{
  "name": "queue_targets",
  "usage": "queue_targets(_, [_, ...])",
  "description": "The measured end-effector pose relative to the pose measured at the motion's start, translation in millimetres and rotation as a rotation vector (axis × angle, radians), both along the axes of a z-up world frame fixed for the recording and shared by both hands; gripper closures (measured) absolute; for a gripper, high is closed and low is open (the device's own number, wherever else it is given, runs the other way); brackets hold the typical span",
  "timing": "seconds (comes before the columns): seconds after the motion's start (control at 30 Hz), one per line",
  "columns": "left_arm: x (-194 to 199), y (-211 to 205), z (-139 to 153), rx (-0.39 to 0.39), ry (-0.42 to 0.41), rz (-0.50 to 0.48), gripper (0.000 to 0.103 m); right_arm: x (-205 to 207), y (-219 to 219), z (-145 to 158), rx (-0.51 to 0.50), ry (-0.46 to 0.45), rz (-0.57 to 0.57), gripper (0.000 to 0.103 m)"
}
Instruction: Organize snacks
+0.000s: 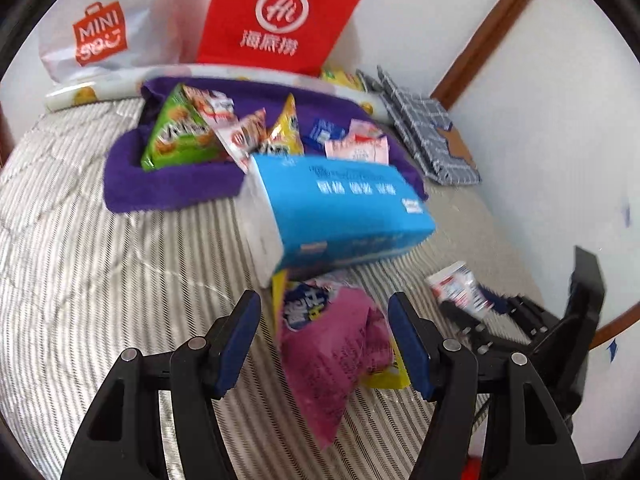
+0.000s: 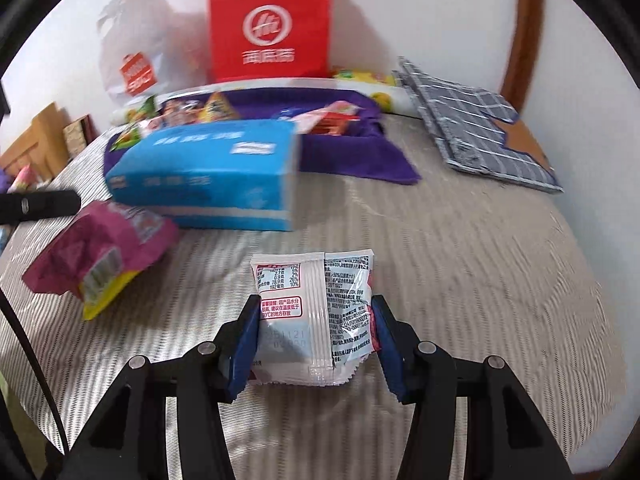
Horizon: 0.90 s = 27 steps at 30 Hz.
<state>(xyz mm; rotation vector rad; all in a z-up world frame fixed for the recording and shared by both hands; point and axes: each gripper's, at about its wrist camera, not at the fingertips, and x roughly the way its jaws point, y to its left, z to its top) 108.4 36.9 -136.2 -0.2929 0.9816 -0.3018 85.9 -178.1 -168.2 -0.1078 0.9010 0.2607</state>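
Right hand-held gripper [image 2: 314, 344] pinching one white packet [image 2: 316, 312]; left hand-held gripper [image 1: 324, 344] spread around one pink bag [image 1: 340, 344].

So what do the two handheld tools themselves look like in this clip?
Both look alike. The left tool and right tool each have matte black plastic linkage arms with triangular cut-outs and round silver pivot pins. The fingers carry flat dark-blue pads. From the left wrist view, the right tool's black body shows small screws. A thin black cable runs along the right view's left edge. No hands or sleeves show.
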Motion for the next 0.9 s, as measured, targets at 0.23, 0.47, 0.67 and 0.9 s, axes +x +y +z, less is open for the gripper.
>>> queue_targets(0.23, [5.8, -21.1, -21.0, 0.049, 0.052, -0.015, 0.036, 2.4, -14.6, 2.3, 0.021, -0.01, -0.016, 0.052])
queue_targets(0.47, [5.9, -37.2, -30.6, 0.07, 0.067, -0.046, 0.036, 4.4, -19.0, 1.8, 0.037, -0.015, -0.018, 0.052])
queue_targets(0.67, [7.4, -41.2, -32.5, 0.07, 0.061, -0.056, 0.04, 9.2, -19.6, 0.8, 0.036, -0.014, -0.026, 0.052])
queue_targets(0.9, [2.6, -39.9, -29.8, 0.075, 0.034, -0.056, 0.041, 12.8, -18.8, -2.7, 0.032, -0.011, -0.034, 0.052])
